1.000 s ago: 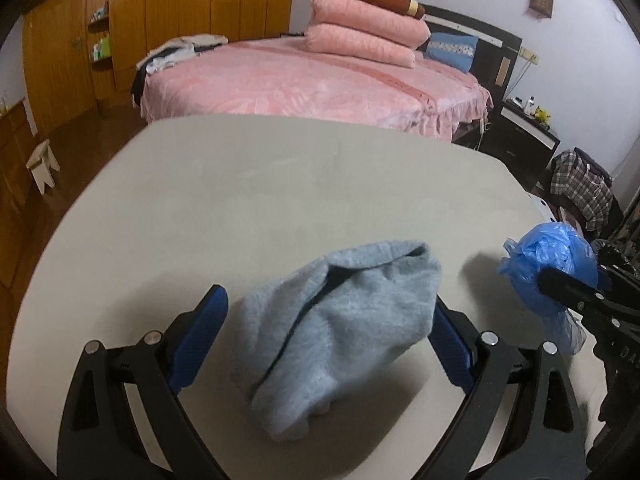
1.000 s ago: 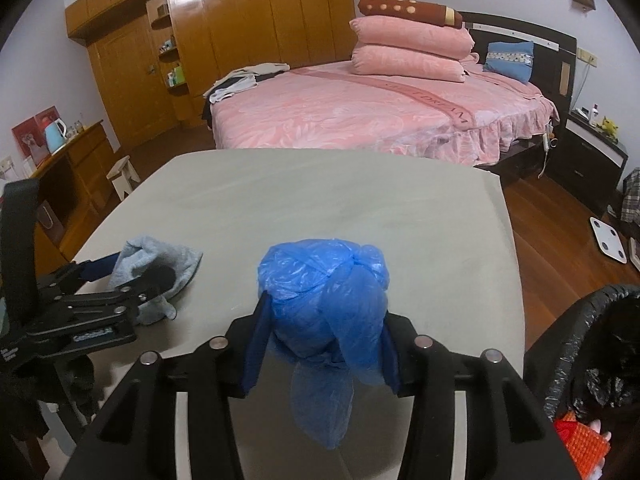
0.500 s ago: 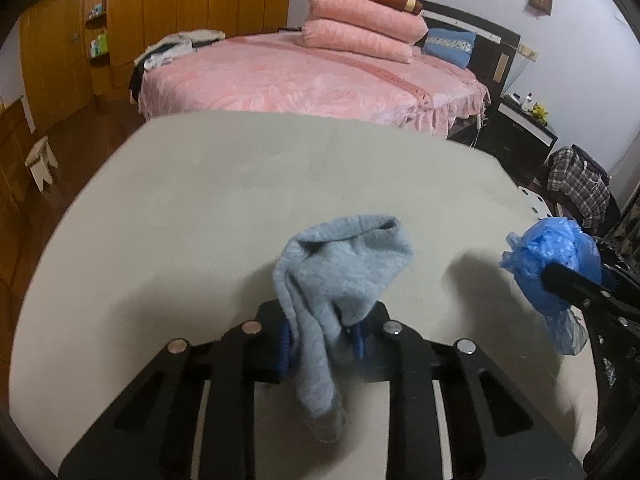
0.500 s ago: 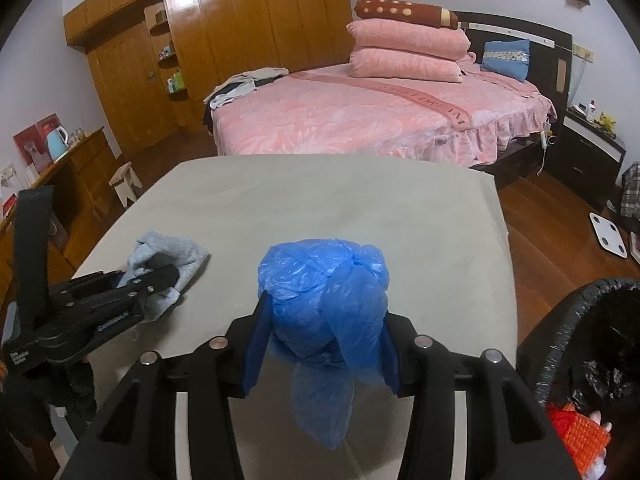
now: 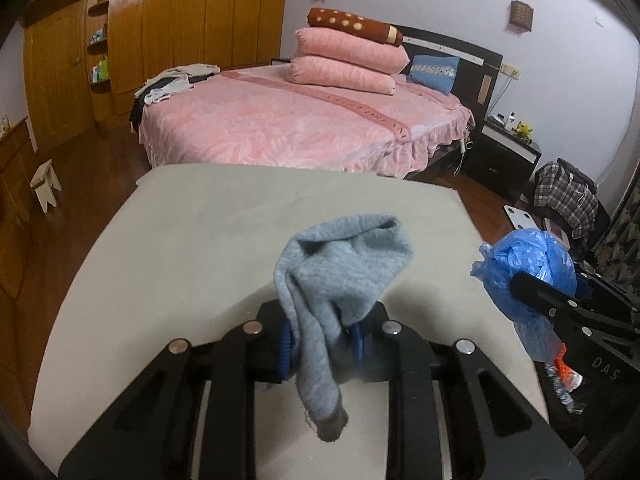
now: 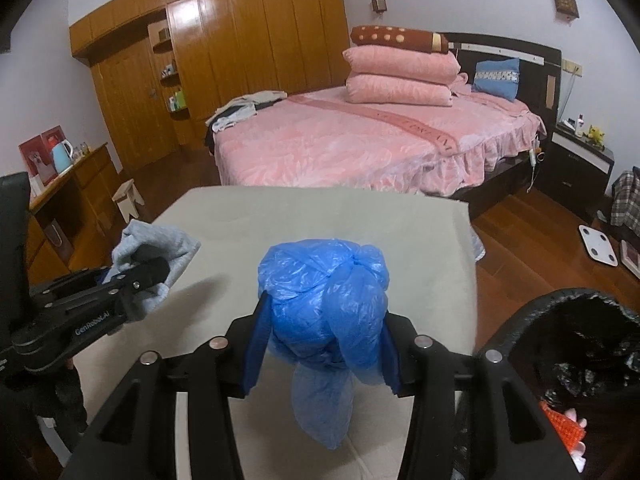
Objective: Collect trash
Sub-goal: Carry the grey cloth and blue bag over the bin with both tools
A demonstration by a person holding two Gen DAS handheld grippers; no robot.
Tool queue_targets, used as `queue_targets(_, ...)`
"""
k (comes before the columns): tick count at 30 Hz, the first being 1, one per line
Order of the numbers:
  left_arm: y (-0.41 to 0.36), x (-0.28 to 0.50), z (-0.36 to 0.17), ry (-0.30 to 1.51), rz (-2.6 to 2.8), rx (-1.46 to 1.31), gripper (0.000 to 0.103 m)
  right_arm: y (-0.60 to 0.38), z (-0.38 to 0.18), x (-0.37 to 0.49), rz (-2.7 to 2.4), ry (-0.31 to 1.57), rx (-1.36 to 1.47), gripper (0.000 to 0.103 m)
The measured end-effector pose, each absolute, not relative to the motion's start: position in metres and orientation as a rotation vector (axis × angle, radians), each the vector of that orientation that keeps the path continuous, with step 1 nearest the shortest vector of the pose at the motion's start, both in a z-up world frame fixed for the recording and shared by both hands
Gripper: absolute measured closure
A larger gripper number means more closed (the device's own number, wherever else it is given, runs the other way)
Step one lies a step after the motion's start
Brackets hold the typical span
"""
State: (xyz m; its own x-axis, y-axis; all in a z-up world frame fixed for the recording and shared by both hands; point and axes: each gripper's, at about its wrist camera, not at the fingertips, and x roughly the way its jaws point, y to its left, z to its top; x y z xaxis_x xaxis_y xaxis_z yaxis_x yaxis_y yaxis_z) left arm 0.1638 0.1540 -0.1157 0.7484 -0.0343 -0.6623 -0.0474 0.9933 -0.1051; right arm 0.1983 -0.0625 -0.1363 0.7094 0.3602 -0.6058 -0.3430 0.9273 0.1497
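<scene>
My left gripper (image 5: 322, 344) is shut on a grey sock (image 5: 340, 276) and holds it lifted above the beige table (image 5: 192, 248); the sock's toe hangs down over the jaws. My right gripper (image 6: 322, 344) is shut on a crumpled blue plastic bag (image 6: 324, 292), held above the table's right side. The bag also shows in the left wrist view (image 5: 528, 268), and the sock in the right wrist view (image 6: 160, 248). A black-lined trash bin (image 6: 576, 344) with some trash inside stands just right of the right gripper.
A pink bed (image 6: 360, 148) with stacked pillows stands beyond the table. A wooden wardrobe (image 6: 224, 64) lines the back wall. A small stool (image 6: 128, 200) and a dresser (image 6: 76, 184) are to the left. A white scale (image 6: 600, 246) lies on the floor at right.
My left gripper closed on the grey sock and lifted it off the table. My right gripper kept hold of the blue bag and rose slightly, with the bin more in view.
</scene>
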Motion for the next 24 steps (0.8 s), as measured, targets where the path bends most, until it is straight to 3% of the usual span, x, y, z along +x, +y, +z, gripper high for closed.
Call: queue_targets(24,0.062,0.092,-0.049,0.590,-0.127,-0.069,0.081,-0.140,-0.058,0.111,0.330,0.520,0.056,0.056)
